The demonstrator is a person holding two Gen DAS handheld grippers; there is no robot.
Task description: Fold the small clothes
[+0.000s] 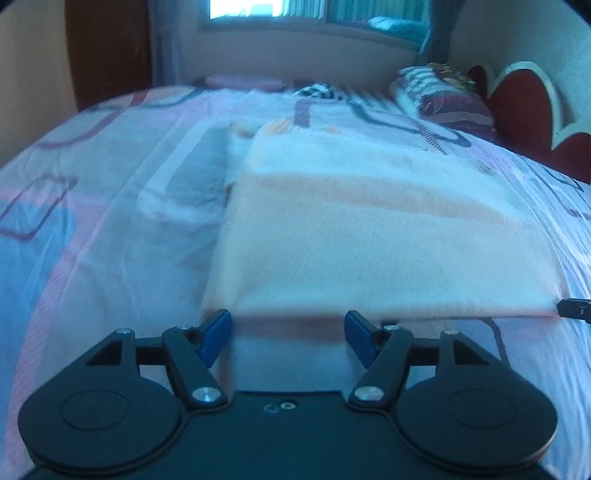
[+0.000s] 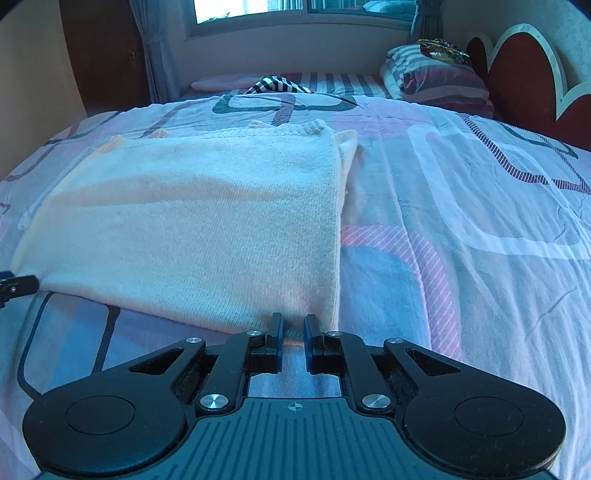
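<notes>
A cream knitted garment [image 1: 369,229] lies folded flat on the patterned bed sheet [image 1: 110,221]; it also shows in the right wrist view [image 2: 192,221]. My left gripper [image 1: 287,338] is open, its blue pads at the garment's near left corner, with nothing between them. My right gripper [image 2: 293,341] has its jaws nearly closed, a narrow gap between them, at the garment's near right corner; whether cloth is pinched is unclear. The tip of the right gripper shows at the right edge of the left wrist view [image 1: 576,308], and the left gripper's tip shows in the right wrist view [image 2: 14,286].
Striped pillows [image 2: 436,77] lie at the head of the bed by a red headboard [image 2: 524,70]. A black-and-white cloth [image 2: 277,85] lies at the far side under the window [image 2: 258,11]. The patterned sheet [image 2: 480,221] spreads to the right.
</notes>
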